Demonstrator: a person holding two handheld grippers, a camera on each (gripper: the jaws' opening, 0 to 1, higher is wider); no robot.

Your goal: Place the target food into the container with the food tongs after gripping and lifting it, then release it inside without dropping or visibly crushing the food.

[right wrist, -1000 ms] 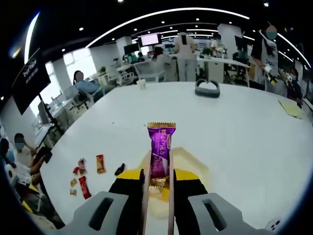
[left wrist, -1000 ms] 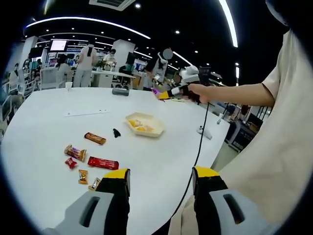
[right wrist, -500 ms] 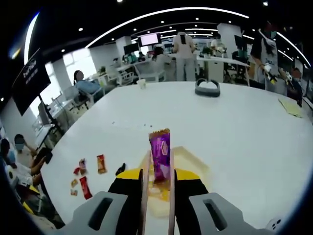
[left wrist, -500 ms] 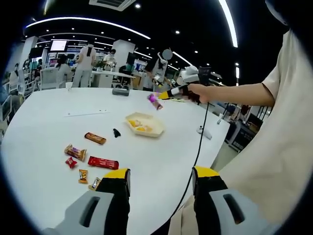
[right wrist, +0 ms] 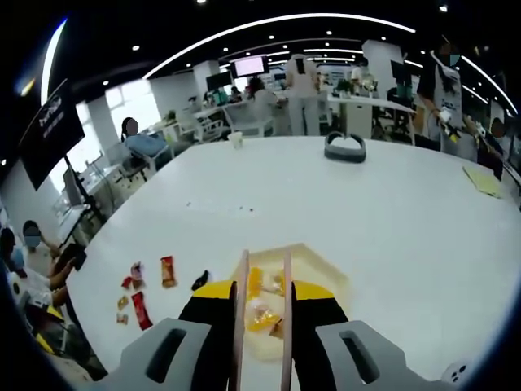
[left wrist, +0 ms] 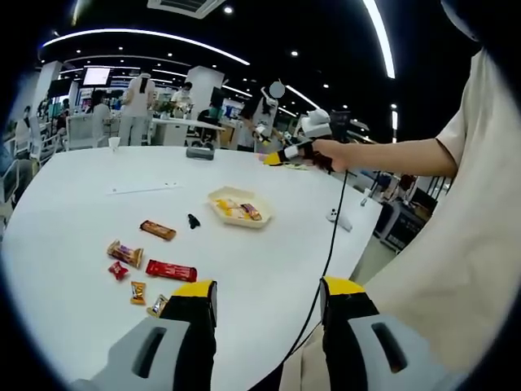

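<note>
Left gripper view: purple candy bar [left wrist: 251, 213] lies in the pale container [left wrist: 238, 206] at frame centre, long axis running upper left to lower right; wrapper writing too small to read. Right gripper [right wrist: 260, 305] at bottom centre of its own view is clamped on the food tongs [right wrist: 261, 285], whose two thin arms stand slightly apart over the container [right wrist: 326, 269] with nothing between them. Left gripper [left wrist: 267, 305] at bottom centre, jaws spread wide, holding nothing above the white table [left wrist: 73, 212].
</note>
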